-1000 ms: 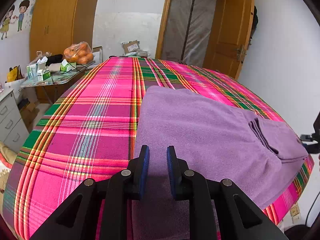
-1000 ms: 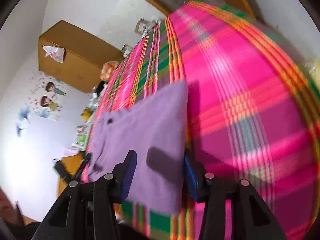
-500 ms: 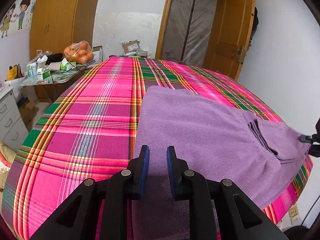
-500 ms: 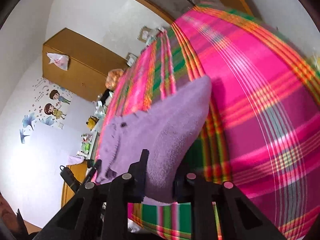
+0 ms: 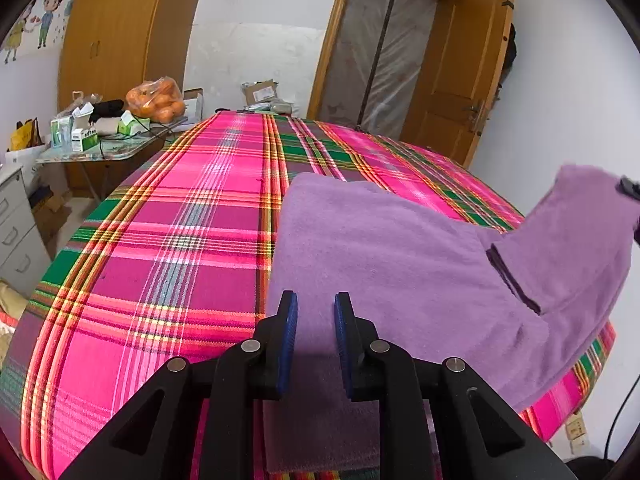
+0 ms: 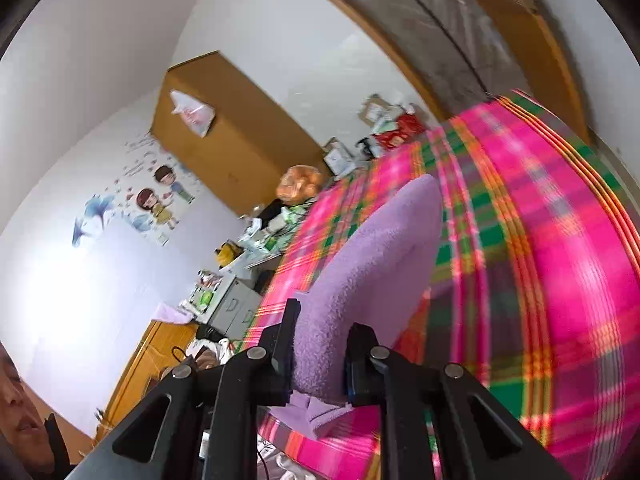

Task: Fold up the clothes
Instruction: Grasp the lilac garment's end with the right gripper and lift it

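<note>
While spread on the plaid bed cover (image 5: pixel 180 240), purple garment (image 5: pixel 380 248): soft, limp fleece, likely light; best taken at edges. Left gripper (image 5: pixel 316 332) narrowly parted, fabric between, grip uncertain. Right gripper (image 6: pixel 320 354) pinching a raised corner. Hem beneath left jaws hidden; right view blurred.

You are in a home bedroom. A bed with a pink plaid cover (image 5: pixel 180 216) fills the room; far left stand a wooden wardrobe (image 5: pixel 116 40), cartoon wall stickers (image 6: pixel 160 196) and a cluttered side table (image 5: pixel 104 148). A wooden door (image 5: pixel 460 72) stands open far right.
</note>
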Demonstrator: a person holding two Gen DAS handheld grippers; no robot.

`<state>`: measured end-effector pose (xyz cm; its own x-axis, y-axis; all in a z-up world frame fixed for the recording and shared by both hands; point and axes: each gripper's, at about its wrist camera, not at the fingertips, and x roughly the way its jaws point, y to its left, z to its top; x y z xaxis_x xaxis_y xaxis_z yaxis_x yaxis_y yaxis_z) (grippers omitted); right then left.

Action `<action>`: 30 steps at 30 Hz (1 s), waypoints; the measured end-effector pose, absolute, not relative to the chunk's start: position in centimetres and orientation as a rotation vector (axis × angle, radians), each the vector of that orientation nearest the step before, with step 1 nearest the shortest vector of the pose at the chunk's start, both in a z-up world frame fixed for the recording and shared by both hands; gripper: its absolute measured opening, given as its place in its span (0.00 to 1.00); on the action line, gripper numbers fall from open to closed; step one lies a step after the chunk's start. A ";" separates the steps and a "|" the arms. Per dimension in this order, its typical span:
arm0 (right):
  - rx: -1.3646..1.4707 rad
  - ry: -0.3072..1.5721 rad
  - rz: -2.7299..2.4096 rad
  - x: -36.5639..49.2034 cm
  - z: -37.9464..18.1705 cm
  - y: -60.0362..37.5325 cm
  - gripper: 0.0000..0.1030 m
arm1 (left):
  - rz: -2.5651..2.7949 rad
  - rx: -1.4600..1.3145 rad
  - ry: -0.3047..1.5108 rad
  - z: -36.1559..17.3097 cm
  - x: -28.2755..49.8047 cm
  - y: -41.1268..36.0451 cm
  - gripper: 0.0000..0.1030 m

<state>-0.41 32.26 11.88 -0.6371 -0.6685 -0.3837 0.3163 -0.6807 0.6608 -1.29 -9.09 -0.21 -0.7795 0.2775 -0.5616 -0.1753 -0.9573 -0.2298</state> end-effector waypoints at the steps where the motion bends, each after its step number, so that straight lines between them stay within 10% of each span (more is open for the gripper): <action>1: 0.837 -0.721 -2.292 -0.7 12.6 31.3 0.18 | 2.740 -0.903 -0.248 -0.2 -1.2 -9.2 0.19; 18: 0.908 -0.424 -2.131 -5.9 15.7 16.0 0.18 | 2.775 -0.833 -0.328 1.1 -0.3 -12.1 0.19; 30: 1.178 -0.299 -1.938 -9.7 6.2 4.3 0.28 | 2.836 -0.778 -0.404 1.2 0.8 -15.7 0.19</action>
<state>-9.71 4.30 6.21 -0.2178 -0.7501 -0.6244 0.5269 -0.6289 0.5717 0.77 -15.74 1.17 -0.8488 0.2351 -0.4735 -0.0935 -0.9483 -0.3033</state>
